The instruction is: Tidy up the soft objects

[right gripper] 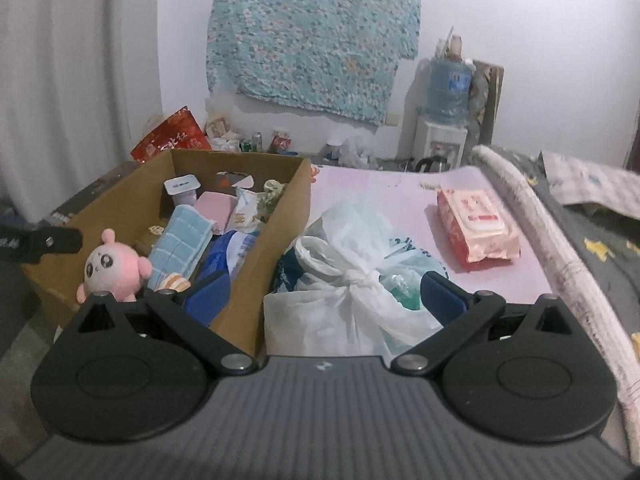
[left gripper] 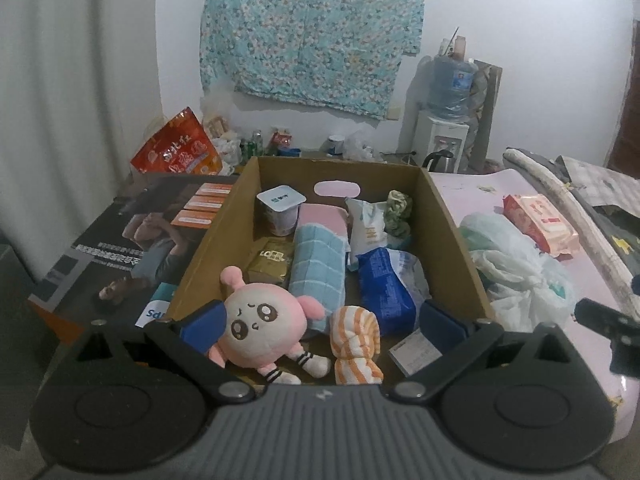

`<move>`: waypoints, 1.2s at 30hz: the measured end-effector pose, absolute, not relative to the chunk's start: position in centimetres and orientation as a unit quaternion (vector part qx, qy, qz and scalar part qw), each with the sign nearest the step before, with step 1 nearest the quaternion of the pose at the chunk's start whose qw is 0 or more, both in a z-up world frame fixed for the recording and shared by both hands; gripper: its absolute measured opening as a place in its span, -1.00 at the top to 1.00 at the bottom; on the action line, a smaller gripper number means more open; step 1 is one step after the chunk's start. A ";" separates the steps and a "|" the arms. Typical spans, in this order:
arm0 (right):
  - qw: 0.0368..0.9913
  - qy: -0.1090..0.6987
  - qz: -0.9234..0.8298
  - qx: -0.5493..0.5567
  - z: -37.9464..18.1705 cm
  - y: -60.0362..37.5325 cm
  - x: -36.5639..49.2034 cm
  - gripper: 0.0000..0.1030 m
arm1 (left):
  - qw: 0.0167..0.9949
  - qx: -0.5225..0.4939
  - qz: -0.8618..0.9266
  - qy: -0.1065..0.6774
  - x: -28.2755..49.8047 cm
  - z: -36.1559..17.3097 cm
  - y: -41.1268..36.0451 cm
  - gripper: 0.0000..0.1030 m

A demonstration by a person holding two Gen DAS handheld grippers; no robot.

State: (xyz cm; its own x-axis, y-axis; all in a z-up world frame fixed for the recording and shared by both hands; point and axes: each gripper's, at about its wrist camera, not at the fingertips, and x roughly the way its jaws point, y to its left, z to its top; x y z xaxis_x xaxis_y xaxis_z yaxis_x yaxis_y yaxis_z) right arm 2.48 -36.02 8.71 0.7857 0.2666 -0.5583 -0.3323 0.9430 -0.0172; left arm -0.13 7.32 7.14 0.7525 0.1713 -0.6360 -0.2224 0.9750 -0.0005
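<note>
A pink plush is seen lying in the near left corner of the box, face up, its long axis running from the head at the left toward the striped feet at the near right. Just right of it an orange-striped cloth is rolled, its long axis pointing near to far. A blue towel is laid lengthwise behind the plush, with a pink cloth at its far end. A green cloth is bundled against the far right wall. A cup, a gold packet, a white pouch and a blue pack are packed around them, so little bare floor is left in the box.

Right of the box, on the pink sheet, a knotted bag is set against the box wall, and a wipes pack is laid farther right; open sheet is seen between and beyond them. A rolled mat bounds the sheet at the right.

The left gripper is held wide above the near box edge, nothing gripped; its left pad appears to overlap the plush's head, though contact cannot be told. The right gripper is spread wide around the bag, holding nothing.
</note>
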 end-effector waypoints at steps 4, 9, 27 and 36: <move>0.949 0.268 0.150 -0.067 9.1 -35.5 0.9 -0.98 | 0.934 -0.031 0.108 0.340 -0.3 7.1 6.7 -1.00; 0.958 0.252 0.132 -0.038 9.8 -35.8 -0.5 -0.98 | 0.939 -0.022 0.107 0.326 -1.2 6.9 5.9 -1.00; 0.925 0.364 0.096 0.040 5.3 -36.1 -2.0 -0.98 | 0.909 0.006 0.087 0.408 -2.4 2.8 5.6 -0.99; 0.923 0.373 0.090 0.000 5.1 -34.7 -1.9 -0.98 | 0.899 0.010 0.094 0.427 -2.6 2.2 5.6 -1.00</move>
